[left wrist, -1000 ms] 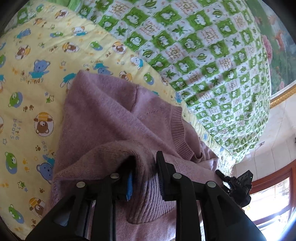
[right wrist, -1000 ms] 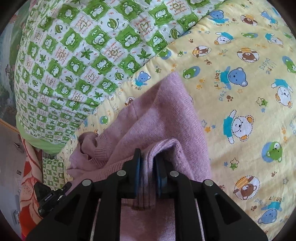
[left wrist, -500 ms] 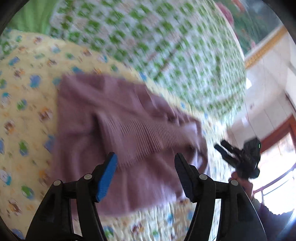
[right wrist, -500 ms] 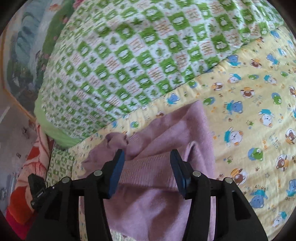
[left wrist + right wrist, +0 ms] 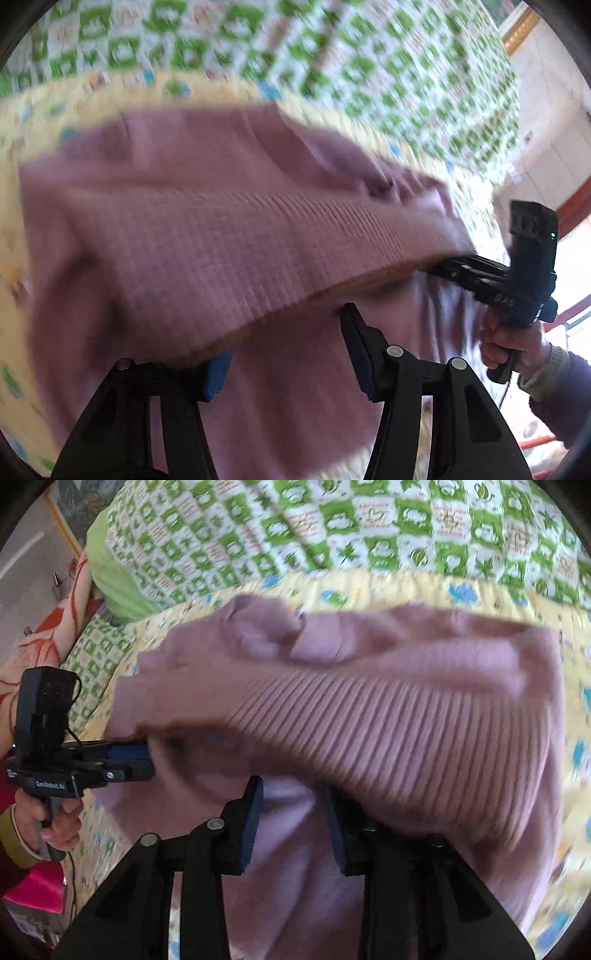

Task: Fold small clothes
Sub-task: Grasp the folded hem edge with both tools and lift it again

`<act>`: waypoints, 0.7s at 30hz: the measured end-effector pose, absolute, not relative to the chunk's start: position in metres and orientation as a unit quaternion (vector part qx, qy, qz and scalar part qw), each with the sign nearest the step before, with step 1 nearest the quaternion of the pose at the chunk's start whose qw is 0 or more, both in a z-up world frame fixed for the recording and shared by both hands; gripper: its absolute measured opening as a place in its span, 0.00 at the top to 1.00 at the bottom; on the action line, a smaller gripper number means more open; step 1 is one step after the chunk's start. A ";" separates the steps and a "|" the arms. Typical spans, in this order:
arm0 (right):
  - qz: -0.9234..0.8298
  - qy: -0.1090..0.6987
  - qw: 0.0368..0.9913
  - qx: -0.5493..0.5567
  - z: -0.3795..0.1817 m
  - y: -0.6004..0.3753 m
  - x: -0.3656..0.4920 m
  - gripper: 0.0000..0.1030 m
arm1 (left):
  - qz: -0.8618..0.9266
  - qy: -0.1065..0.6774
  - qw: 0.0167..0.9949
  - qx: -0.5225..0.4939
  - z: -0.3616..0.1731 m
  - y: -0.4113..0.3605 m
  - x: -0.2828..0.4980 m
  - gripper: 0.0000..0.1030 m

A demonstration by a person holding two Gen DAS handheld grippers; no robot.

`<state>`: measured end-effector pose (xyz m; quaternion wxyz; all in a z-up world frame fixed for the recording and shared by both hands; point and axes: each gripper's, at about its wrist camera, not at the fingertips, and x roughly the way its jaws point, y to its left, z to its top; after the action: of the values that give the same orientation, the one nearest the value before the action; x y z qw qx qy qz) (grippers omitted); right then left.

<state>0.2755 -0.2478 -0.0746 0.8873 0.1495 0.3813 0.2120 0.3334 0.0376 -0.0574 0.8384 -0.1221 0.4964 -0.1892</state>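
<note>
While a mauve knitted sweater (image 5: 207,236) fills mid-frame on the yellow bear-print bed quilt (image 5: 406,587), both grippers, left (image 5: 284,347) and right (image 5: 293,823), hold jaws apart under its ribbed hem, probably mid-fold.

Your sweater (image 5: 207,236) lies on the bear-print sheet (image 5: 399,587), with the checked quilt (image 5: 332,524) behind it. Your left gripper (image 5: 284,343) sits at the near hem, the folded edge draped over its left finger. Your right gripper (image 5: 293,819) is at the hem's other end, fabric over its right finger.
</note>
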 end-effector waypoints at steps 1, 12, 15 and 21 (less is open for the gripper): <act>0.206 0.373 0.891 0.156 -0.070 -0.256 0.284 0.67 | -0.181 0.491 0.843 -0.126 -0.053 0.044 0.345 0.45; 0.097 0.335 0.912 0.215 -0.060 -0.321 0.343 0.67 | -0.070 0.457 0.868 -0.181 -0.046 0.114 0.411 0.46; 0.057 0.330 0.917 0.218 -0.054 -0.328 0.345 0.67 | -0.040 0.448 0.871 -0.196 -0.042 0.134 0.405 0.46; 0.048 0.305 0.918 0.250 -0.036 -0.340 0.312 0.65 | -0.023 0.441 0.870 -0.217 -0.032 0.152 0.357 0.44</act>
<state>0.3120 -0.3404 -0.0361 0.9175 0.2503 0.3052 0.0482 0.3569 0.1522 -0.0322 0.8704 -0.2169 0.4415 -0.0226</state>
